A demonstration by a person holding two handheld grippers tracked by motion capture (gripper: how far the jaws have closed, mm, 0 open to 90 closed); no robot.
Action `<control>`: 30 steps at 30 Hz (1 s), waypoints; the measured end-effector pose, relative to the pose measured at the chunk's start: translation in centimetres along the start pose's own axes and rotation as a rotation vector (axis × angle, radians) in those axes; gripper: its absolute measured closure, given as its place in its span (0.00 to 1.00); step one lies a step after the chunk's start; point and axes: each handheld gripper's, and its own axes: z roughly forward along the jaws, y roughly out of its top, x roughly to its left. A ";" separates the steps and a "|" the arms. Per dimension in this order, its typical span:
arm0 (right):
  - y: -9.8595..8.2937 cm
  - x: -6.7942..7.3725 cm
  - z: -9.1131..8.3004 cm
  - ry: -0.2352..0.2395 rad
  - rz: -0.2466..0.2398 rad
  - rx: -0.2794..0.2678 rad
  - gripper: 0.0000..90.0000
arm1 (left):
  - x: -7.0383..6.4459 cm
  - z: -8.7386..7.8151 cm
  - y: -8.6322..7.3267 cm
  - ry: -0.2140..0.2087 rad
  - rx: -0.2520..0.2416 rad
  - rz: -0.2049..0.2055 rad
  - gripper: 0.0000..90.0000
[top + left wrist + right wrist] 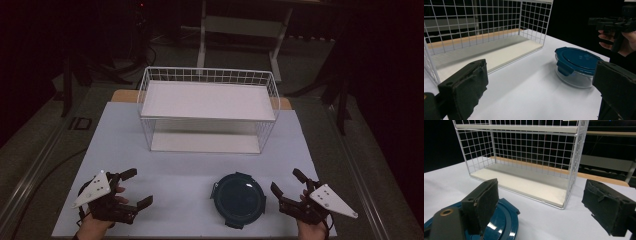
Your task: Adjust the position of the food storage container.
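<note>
At the near left corner of the table (165, 160), the left gripper (133, 188) rests low in the person's hand, its jaws spread wide and holding nothing; they point toward the middle of the table. In the left gripper view both black jaws frame the scene, with open space between them.

Behind, at the centre of the table, stands a white wire rack (207, 75) with two flat shelves. Its long axis runs from left to right, parallel to the near edge of the table, and its open front faces the person.

To the right of centre, near the front edge, sits a round glass container (238, 198) with a dark blue lid (577, 57). It stands upright with the lid on top; being round, it has no clear long axis. A clip tab of the lid shows at its side in the left gripper view. The container is apart from the rack.

Just beside it on the right is the right gripper (287, 185), jaws also wide open and empty, pointing toward the rack. In the right gripper view its one jaw hangs over the lid's edge; I cannot tell if it touches.
</note>
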 end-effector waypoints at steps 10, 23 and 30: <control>0.7 0.3 -0.1 0.029 0.046 0.016 0.15 | -0.2 0.0 0.1 -0.001 -0.001 0.008 0.01; 4.0 2.7 -1.1 0.090 0.027 -0.008 0.14 | -0.2 0.0 0.2 0.000 -0.001 0.018 0.01; 4.6 4.2 -0.4 0.177 0.013 0.046 0.14 | -0.1 0.0 0.1 -0.002 -0.003 0.016 0.01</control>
